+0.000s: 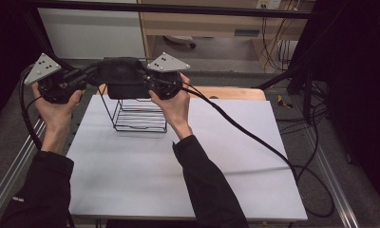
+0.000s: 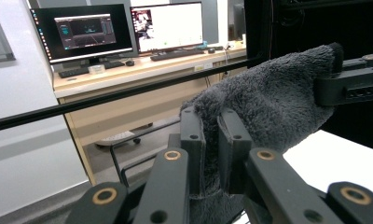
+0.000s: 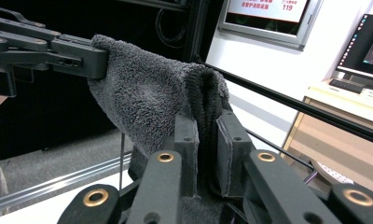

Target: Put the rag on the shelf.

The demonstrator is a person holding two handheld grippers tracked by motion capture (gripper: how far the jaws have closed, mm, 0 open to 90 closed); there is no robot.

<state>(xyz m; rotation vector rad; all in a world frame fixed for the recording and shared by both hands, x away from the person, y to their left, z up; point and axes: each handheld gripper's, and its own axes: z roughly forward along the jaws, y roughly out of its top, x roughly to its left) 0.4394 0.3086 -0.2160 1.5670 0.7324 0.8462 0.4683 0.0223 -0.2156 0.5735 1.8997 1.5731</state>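
Surface (image 1: 131, 185): flat, pale grey sheet, well below both sets of fingers.
Rack (image 1: 139, 114): thin black wire, open grid, standing directly beneath the held cloth.
Cloth (image 1: 124, 76): dark grey, fluffy terry, soft and thick; hangs stretched between the two grippers.
Left gripper (image 2: 212, 144): fingers pinched nearly closed on one bunched end.
Right gripper (image 3: 206, 149): fingers clamped on the opposite folded edge.
Risk: plush pile may slip from a pinch if pulled taut; a sagging middle could snag the rack's wires.
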